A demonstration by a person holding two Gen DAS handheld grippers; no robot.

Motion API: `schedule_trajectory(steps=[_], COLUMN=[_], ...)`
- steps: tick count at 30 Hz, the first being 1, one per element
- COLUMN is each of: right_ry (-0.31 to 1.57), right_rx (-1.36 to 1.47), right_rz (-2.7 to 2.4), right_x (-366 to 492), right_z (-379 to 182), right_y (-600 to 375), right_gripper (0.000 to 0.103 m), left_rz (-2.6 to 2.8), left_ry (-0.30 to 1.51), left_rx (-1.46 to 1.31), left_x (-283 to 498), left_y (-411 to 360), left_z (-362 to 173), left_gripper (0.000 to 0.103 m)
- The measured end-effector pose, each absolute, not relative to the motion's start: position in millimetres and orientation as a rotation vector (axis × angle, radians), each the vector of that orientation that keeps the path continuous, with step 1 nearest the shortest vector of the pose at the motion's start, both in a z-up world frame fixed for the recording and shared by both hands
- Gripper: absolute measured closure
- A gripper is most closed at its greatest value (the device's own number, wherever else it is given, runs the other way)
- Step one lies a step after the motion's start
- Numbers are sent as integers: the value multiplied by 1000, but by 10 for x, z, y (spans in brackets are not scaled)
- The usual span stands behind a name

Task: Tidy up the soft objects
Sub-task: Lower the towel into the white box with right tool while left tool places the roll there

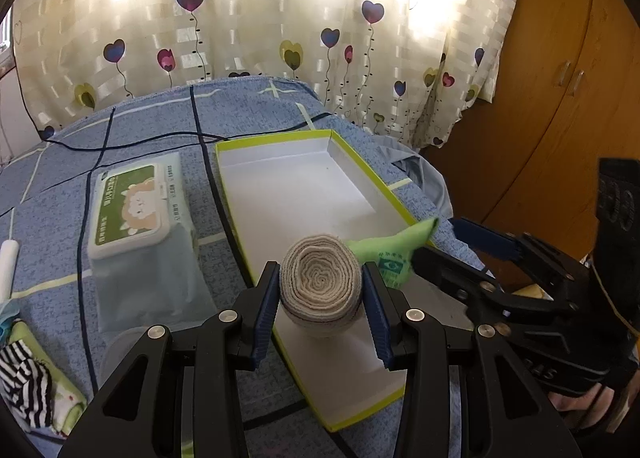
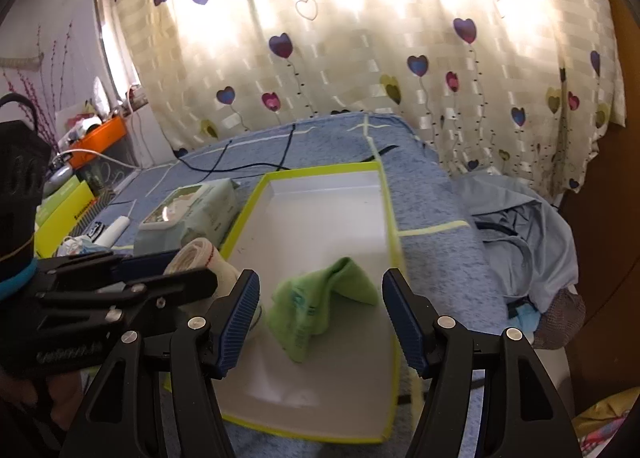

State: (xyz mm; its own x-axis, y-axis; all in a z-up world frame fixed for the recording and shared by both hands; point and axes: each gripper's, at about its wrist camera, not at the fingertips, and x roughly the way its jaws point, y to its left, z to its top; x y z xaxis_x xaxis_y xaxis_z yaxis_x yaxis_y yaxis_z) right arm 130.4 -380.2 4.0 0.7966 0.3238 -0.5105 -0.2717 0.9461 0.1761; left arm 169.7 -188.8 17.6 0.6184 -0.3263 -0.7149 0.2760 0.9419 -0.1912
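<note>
A rolled beige cloth (image 1: 320,294) hangs just above the near part of a shallow white box with a lime-green rim (image 1: 296,193), my left gripper (image 1: 321,272) shut on its sides. In the right wrist view the roll (image 2: 196,258) shows at the box's left edge. A green cloth (image 2: 316,310) lies crumpled on the box floor (image 2: 320,217), loose between the wide-apart blue pads of my right gripper (image 2: 322,278), which is open and does not touch it. In the left wrist view the green cloth (image 1: 392,258) lies just right of the roll, with the right gripper (image 1: 448,246) beside it.
The box rests on a bed with a blue checked sheet (image 1: 152,125). A wet-wipes pack (image 1: 132,209) stands left of the box. Striped and patterned cloths (image 1: 24,382) lie at the near left, a light blue garment (image 2: 528,225) at the right. A wooden wardrobe (image 1: 560,97) stands beyond.
</note>
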Motion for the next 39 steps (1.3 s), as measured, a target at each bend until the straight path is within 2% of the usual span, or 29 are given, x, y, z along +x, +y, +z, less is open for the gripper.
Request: schedule_trajectory(steps=[10,12,39], right_ry=[566,565,559], right_rx=[114,112,58], right_rz=[303,303,352], right_x=[1216,1218,914], right_z=[0,2,137], right_y=[-3951,-3952,-3595], right_gripper=[39,39,39], left_rz=[-328,-328,-336], left_ry=[822,817,758], left_rx=[-59,-66,-133], left_x=[1759,1745,1199], left_y=[-1923,-1899,-1428], left_z=[172,191,433], left_gripper=[57,54,53])
